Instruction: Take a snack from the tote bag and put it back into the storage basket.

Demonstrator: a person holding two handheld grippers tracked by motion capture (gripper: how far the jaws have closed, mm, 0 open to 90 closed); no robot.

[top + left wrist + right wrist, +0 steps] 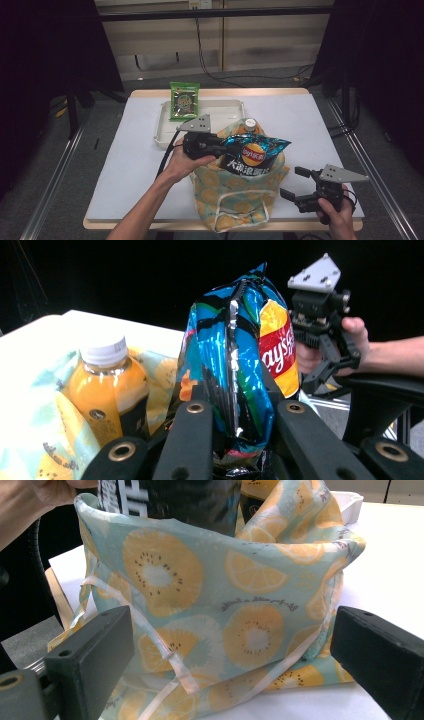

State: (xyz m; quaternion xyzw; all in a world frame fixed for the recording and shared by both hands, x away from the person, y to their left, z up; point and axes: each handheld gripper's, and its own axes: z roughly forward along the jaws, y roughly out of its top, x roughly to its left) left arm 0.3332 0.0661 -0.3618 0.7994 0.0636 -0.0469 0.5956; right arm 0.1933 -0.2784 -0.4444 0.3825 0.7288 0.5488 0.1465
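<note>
A blue-and-black Lay's chips bag (255, 152) (235, 355) hangs over the mouth of a fruit-print cloth bag (240, 195) (210, 605). My left gripper (222, 145) (240, 415) is shut on the chips bag's left end, its jaws pinching the crimped seam. An orange juice bottle (249, 124) (102, 385) with a white cap stands upright inside the cloth bag. To the right of the cloth bag, near the table's front edge, my right gripper (291, 182) (235, 670) stands open and holds nothing. Its jaws face the bag's side without touching it.
A white tray (165, 127) sits behind the cloth bag, with a green snack packet (184, 100) lying on its far rim. White table cover (125, 165) spreads to the left and far right. Dark stands and cables surround the table.
</note>
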